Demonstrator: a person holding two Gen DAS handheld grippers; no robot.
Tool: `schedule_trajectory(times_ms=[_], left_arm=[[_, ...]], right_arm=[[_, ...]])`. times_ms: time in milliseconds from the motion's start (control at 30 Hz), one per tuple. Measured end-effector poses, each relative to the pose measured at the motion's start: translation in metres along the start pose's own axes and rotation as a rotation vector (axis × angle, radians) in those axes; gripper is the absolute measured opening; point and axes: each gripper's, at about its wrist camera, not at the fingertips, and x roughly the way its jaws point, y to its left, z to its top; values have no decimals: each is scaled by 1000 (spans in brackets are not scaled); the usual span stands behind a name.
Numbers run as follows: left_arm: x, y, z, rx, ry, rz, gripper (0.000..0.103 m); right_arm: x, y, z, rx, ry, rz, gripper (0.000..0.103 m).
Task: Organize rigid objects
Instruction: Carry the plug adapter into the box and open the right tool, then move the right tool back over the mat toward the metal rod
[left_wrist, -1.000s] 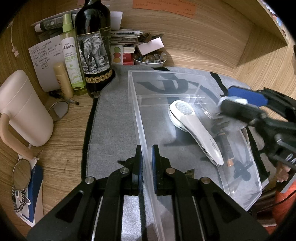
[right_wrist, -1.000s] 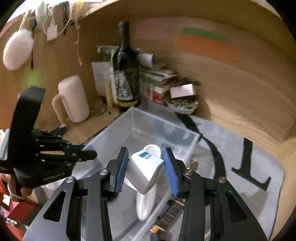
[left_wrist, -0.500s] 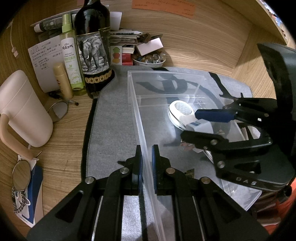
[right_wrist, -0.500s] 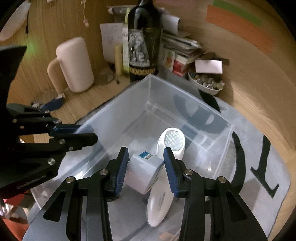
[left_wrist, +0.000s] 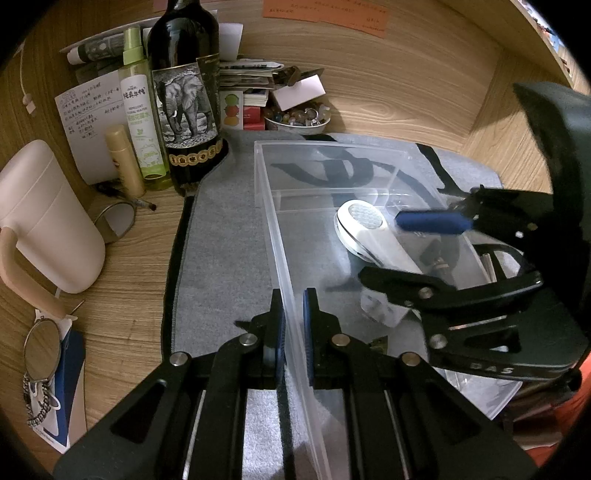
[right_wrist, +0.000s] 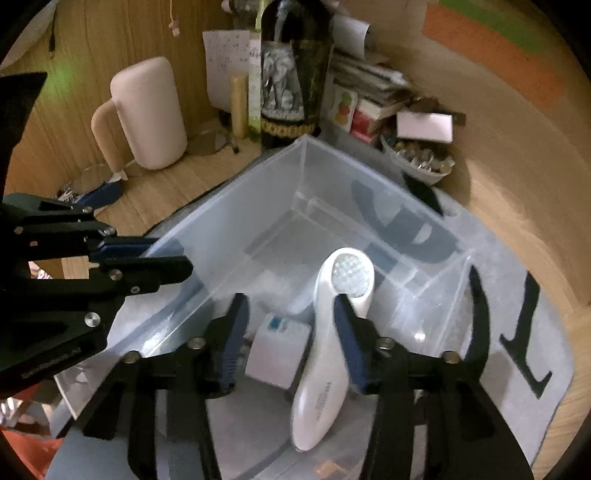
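Observation:
A clear plastic bin stands on a grey mat. My left gripper is shut on the bin's near side wall. Inside the bin lies a long white handheld device with a round mesh head. A small white box with a blue label rests on the bin floor beside it. My right gripper hangs over the box inside the bin. Its jaws are opening, and the box sits below and between them with neither pad on it.
A dark wine bottle, a green spray bottle and a pink jug stand left of the bin. A bowl of beads and stacked books sit behind it. A round mirror lies at the near left.
My right gripper has come down into the bin with the white box, then spread its fingers and let the box drop to the bin floor. The left gripper has held still.

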Motion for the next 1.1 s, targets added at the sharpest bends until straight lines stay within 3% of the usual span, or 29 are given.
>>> schedule_trajectory(times_ms=[133, 233, 500, 700, 1100], left_arm=[[0, 0, 0, 1, 1, 0, 8], [0, -1, 0, 4, 1, 2, 8], [0, -1, 0, 5, 1, 2, 8], [0, -1, 0, 6, 1, 2, 8], [0, -1, 0, 6, 1, 2, 8]], right_arm=[[-13, -2, 1, 7, -45, -15, 53], [-23, -5, -1, 13, -78, -37, 62], [-49, -17, -10, 55, -153, -91, 72], [-72, -34, -23, 108, -205, -140, 75], [-96, -88, -81, 269, -191, -266, 78]])
